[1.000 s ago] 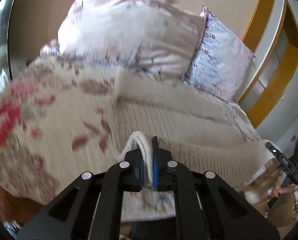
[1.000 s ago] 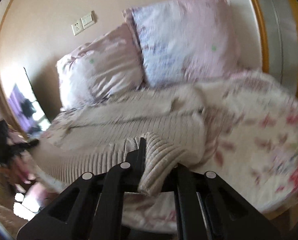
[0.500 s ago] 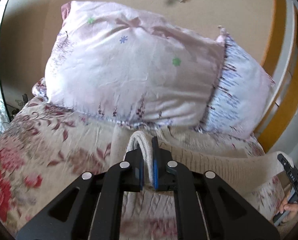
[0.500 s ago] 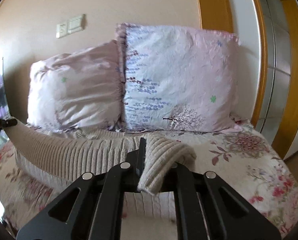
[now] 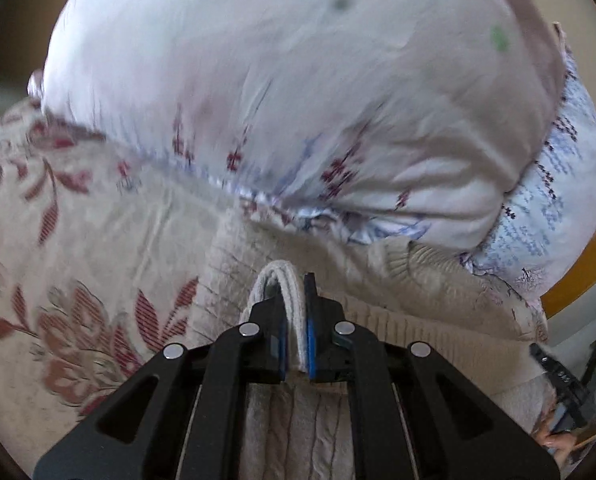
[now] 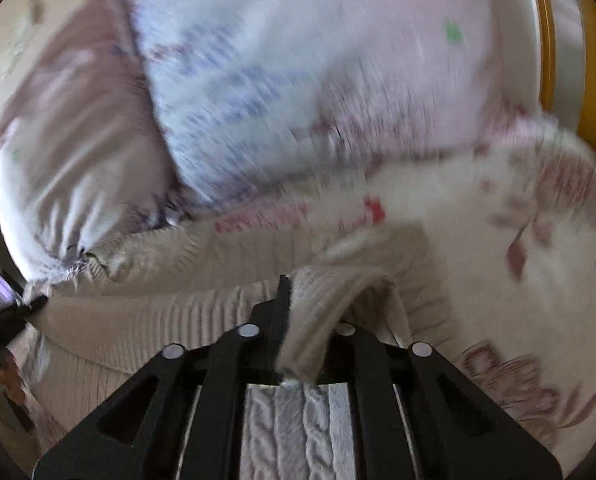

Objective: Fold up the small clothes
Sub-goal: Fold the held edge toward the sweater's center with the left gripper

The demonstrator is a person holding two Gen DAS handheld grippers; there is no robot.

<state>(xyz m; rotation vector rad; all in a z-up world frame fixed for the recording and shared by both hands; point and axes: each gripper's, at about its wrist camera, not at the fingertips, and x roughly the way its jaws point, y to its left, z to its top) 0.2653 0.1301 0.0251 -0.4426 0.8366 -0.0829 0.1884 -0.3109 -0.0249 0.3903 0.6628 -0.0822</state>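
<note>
We see the cream ribbed knit sweater (image 5: 426,320) stretched across the floral-printed bedspread (image 5: 78,240), its far edge lying just below the pillows. We hold one folded edge of it in the black left gripper (image 5: 296,344), whose blue-lined jaws are closed tight on a doubled white-cream hem that loops up between them. In the right wrist view the same sweater (image 6: 158,312) spans from the left of the frame to the black right gripper (image 6: 302,336), whose jaws are clamped on a thick ribbed fold that drapes over the right finger; its jaws have just been easing open slightly with the fold still between them. Beyond the garment we find a pale pink flower-printed pillow (image 5: 298,100) and, beside it, touching, a white pillow with blue print (image 6: 298,80). At the lower right of the left view we glimpse the other gripper and a hand (image 5: 554,436). An orange-brown wooden frame (image 6: 594,80) borders the bed on the right.
</note>
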